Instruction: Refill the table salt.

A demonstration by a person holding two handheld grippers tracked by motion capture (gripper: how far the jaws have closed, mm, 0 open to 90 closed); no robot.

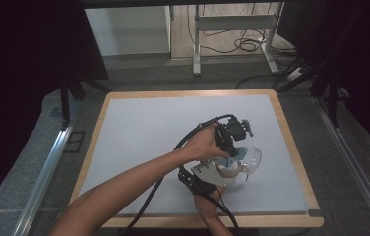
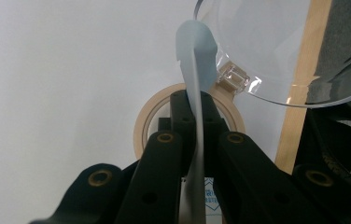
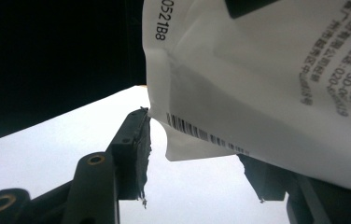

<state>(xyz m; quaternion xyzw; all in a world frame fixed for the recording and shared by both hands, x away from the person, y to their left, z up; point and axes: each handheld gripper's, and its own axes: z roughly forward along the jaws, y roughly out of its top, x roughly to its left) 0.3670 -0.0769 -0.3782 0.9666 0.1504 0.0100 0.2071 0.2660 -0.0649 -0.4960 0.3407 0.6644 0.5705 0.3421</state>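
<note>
A table [image 1: 291, 142] with a light wooden rim is seen at the centre of the high view, covered by a pale grey-blue mat [image 1: 138, 132]. A roll of tape [image 2: 148, 116] is seen lying flat on it at the lower right

Both forearms are bare, with no sleeves. The left tongs [image 1: 232, 147] are black, and a thick black cable loops from them. The right tongs [image 1: 222, 172] carry a grey three-cornered plate. Close up, the black jaw arms have brass-ringed pivot holes and dark, worn pads.
</note>
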